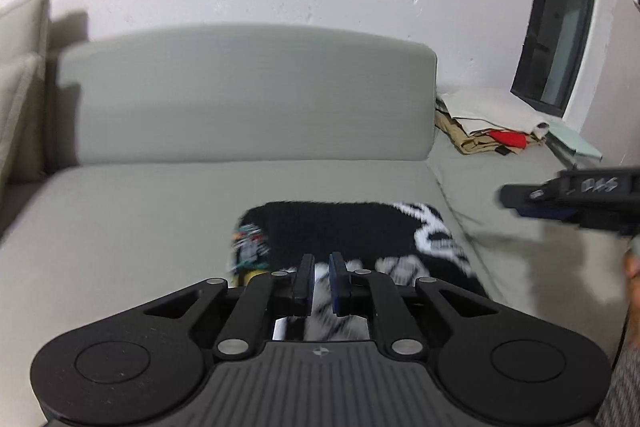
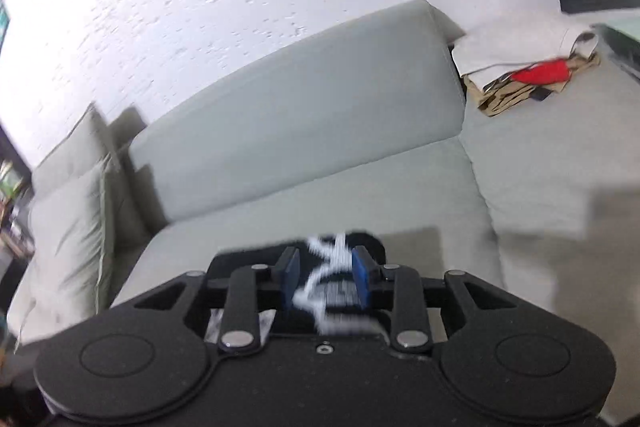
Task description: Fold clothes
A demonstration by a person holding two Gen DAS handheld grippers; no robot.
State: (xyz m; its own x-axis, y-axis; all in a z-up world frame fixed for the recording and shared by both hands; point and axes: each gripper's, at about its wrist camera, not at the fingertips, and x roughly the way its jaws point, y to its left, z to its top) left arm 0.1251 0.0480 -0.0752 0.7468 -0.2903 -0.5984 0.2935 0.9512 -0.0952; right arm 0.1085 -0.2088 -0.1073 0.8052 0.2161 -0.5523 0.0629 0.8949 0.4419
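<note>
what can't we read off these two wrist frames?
- Garment type: the black-and-white garment is motion-blurred and its near edge is hidden by the left gripper body, left wrist view.
- Grip: whether either gripper pinches cloth; right gripper pads are smeared, right wrist view.
- Pile of items on the sofa: too small to identify.
</note>
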